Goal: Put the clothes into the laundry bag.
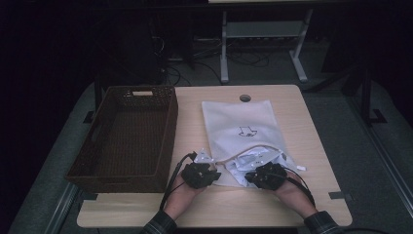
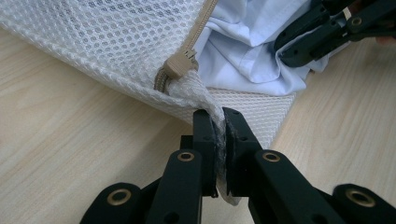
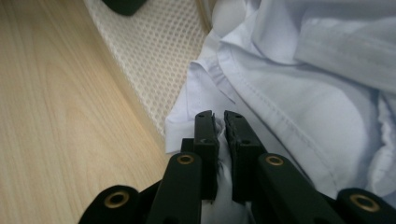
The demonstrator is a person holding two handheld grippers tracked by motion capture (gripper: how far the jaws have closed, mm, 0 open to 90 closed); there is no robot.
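A white mesh laundry bag (image 1: 241,126) lies flat on the wooden table, its open end towards me. A light blue shirt (image 1: 253,158) spills out of that end. My left gripper (image 1: 213,174) is at the bag's near left corner. In the left gripper view it (image 2: 220,122) is shut on a pinch of the mesh (image 2: 107,51), just below the tan zipper pull (image 2: 180,65). My right gripper (image 1: 249,176) is at the shirt's near edge. The right gripper view shows it (image 3: 219,122) shut on a fold of the shirt (image 3: 299,93), beside the mesh (image 3: 154,60).
A dark woven basket (image 1: 168,131) stands on the left half of the table (image 1: 311,195), close to the bag's left side. A round cable hole (image 1: 245,98) sits at the table's far edge. Table legs and cables lie on the floor beyond.
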